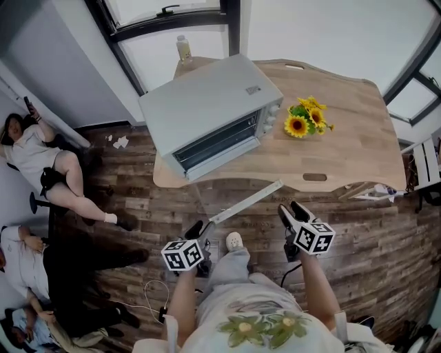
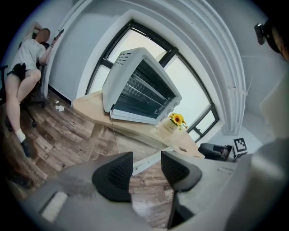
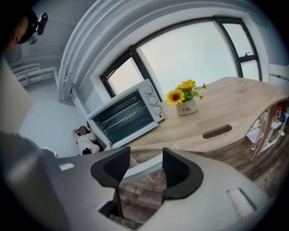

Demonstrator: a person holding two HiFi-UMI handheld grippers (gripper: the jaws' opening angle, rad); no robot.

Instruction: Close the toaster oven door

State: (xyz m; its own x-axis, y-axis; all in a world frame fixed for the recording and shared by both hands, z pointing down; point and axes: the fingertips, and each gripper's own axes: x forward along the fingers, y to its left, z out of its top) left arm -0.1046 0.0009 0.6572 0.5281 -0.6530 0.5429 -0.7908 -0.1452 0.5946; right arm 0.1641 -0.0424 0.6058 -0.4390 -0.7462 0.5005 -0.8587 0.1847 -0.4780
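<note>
Wooden table (image 1: pixel 344 152) by the windows is carrying the toaster oven (image 1: pixel 207 110) at its left end, its door (image 1: pixel 244 203) lying open toward the person. Left gripper (image 1: pixel 196 231) and right gripper (image 1: pixel 293 212) are hovering just near of the door, jaws wide apart, gripping nothing

An office-like room rather than a home kitchen: tall dark-framed windows (image 1: pixel 172 14), a wood-plank floor (image 1: pixel 386 255), a freestanding pale wooden counter (image 1: pixel 344 138) with a toaster oven (image 1: pixel 207 103) and sunflowers (image 1: pixel 303 118), people (image 1: pixel 34 155) lounging by the wall, and a loose cable (image 1: pixel 148 293) underfoot.
</note>
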